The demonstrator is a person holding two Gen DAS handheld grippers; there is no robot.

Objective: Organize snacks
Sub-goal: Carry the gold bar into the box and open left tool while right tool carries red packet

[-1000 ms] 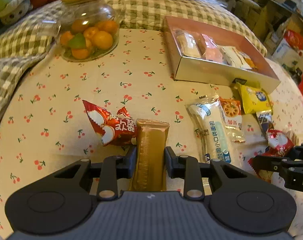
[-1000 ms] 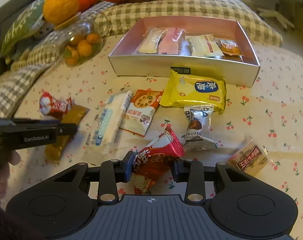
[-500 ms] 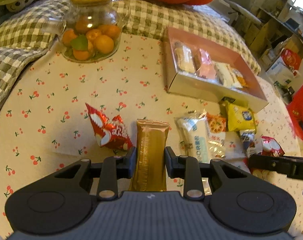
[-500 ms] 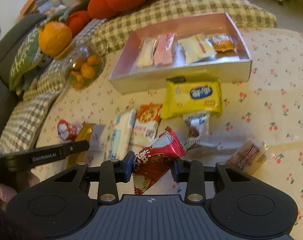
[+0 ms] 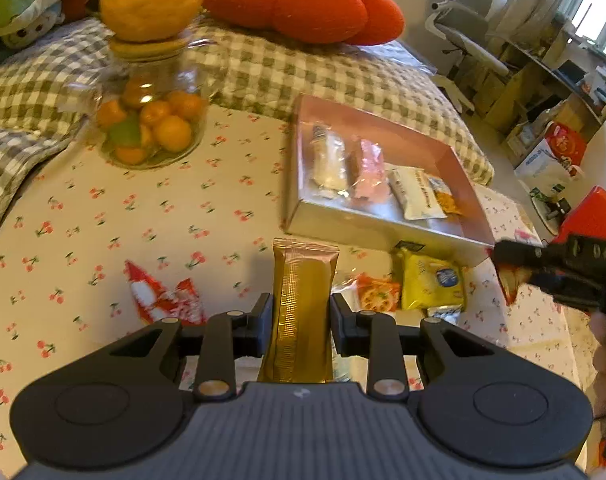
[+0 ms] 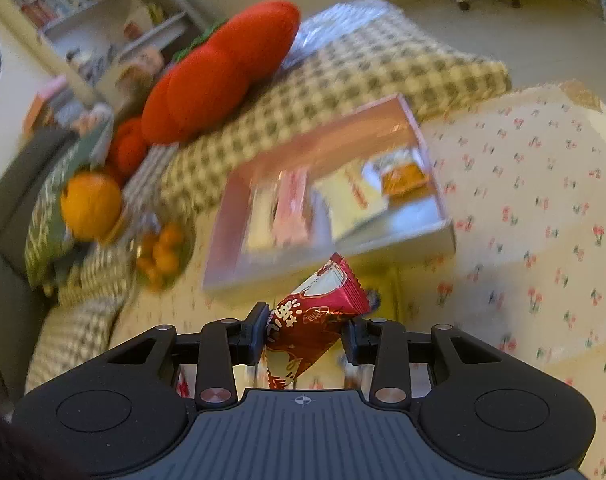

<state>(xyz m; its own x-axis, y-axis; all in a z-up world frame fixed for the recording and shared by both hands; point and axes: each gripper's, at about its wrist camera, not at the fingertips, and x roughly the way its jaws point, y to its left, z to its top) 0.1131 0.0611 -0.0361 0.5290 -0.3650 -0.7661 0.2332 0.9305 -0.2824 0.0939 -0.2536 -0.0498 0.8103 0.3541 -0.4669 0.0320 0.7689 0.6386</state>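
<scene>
My left gripper (image 5: 301, 312) is shut on a gold snack bar (image 5: 303, 304) and holds it above the cherry-print cloth, short of the pink box (image 5: 367, 236). The box holds several wrapped snacks. My right gripper (image 6: 305, 334) is shut on a red snack packet (image 6: 315, 316), lifted near the front wall of the pink box (image 6: 271, 272). The right gripper also shows at the right edge of the left wrist view (image 5: 559, 264). Another red packet (image 5: 163, 300), an orange packet (image 5: 377, 294) and a yellow packet (image 5: 431, 284) lie on the cloth.
A glass jar of small oranges (image 5: 151, 128) with a big orange on its lid stands at the back left. Red cushions (image 5: 303, 4) and a checked blanket (image 5: 303, 76) lie behind the box. Shelves and a chair stand off to the right.
Both grippers have risen and moved toward the pink box with their snacks held. The right wrist view is now tilted and blurred from fast motion.
</scene>
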